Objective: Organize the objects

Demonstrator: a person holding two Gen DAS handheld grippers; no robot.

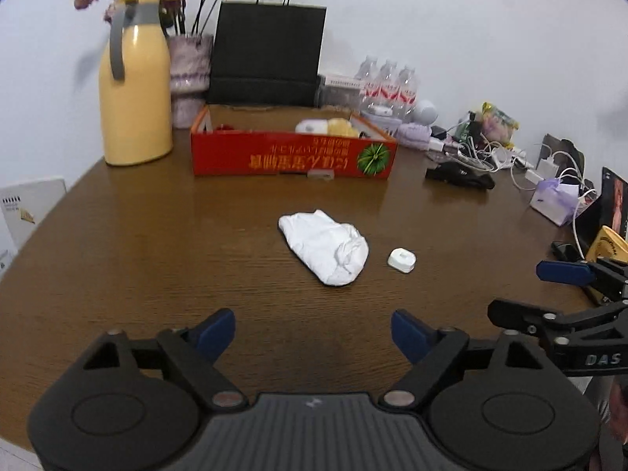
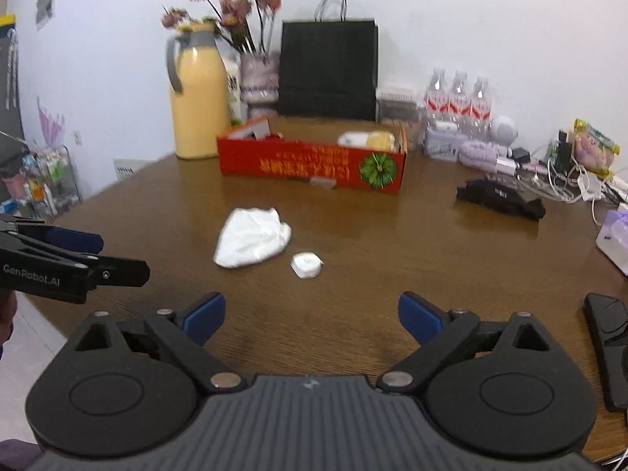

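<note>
Wood-grain tabletop point(image 1: 117, 235), brown and faintly glossy, is spread under everything in both wrist views. A tall yellow thermos jug point(image 1: 133, 94) with a grey handle is stood at its far left, beside a black paper carrier bag point(image 1: 267, 55) set against the wall. In front of the bag a shallow red cardboard box point(image 1: 290, 155) lies open-topped; pale rounded items are seen inside it, too blurred to be named. Nearer, in the open middle of the table, a crumpled white cloth-like bundle point(image 1: 325, 247) is lying, soft and creased, and just beside it, apart from it, a small white rounded-square case point(image 1: 401, 260) of hard smooth plastic.

The left gripper point(image 1: 313, 335) and the right gripper point(image 2: 312, 316) are both held above the near table edge with jaws spread wide and nothing between the blue pads; neither loose object is touched.

The step in hand is judged to be the approach: the two white items appear to be what is left to tidy, probably into the red box. For the next move a descent onto one item would be called for, the bundle needing a wide pinch across its bulk, the small case a careful, centred closing since its slick shell could slip.
</note>
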